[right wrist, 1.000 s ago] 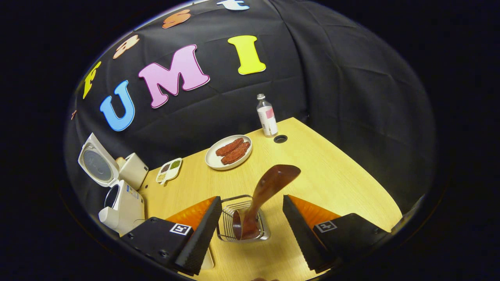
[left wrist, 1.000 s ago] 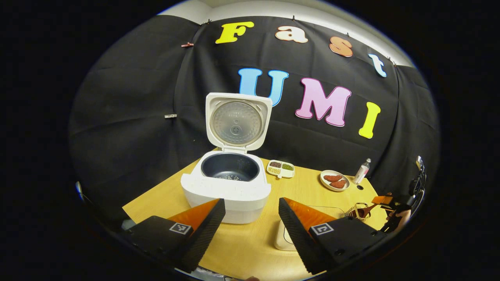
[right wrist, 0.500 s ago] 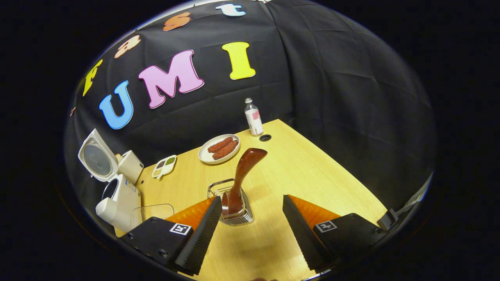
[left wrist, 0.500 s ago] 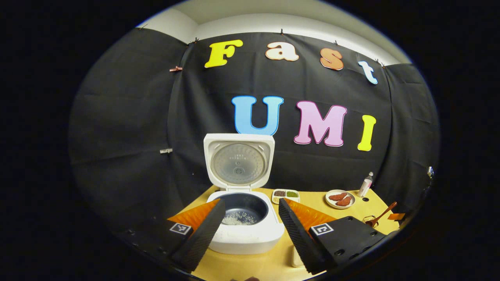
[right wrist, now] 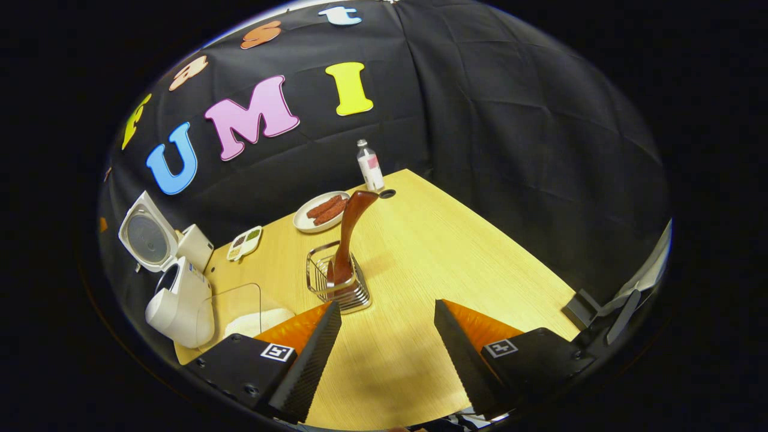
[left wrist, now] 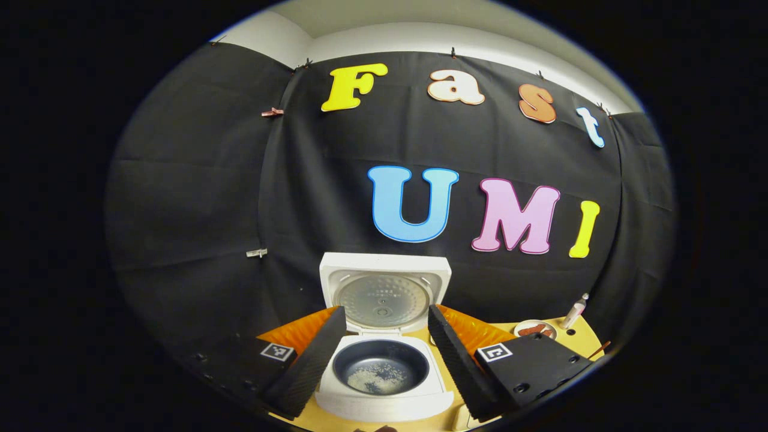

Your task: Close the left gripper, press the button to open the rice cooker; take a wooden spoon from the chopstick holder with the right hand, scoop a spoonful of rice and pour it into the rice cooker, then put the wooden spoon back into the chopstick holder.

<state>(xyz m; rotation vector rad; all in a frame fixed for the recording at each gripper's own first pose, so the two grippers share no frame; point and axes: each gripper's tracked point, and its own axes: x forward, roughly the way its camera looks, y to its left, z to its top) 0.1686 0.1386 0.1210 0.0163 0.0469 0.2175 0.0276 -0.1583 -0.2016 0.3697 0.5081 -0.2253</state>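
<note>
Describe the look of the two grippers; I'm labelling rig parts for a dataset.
Left gripper: two wedge-shaped fingers with finely ribbed inner faces, each mounted on a flat block bearing a small square black-and-white marker and round screw heads. Right gripper has the same build: wedge fingers, one marker per block. No cables or sleeves are visible.

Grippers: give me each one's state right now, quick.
Left gripper: open, holding nothing, above the rice cooker.
Right gripper: open, holding nothing; wooden spoon stands in the chopstick holder.
</note>
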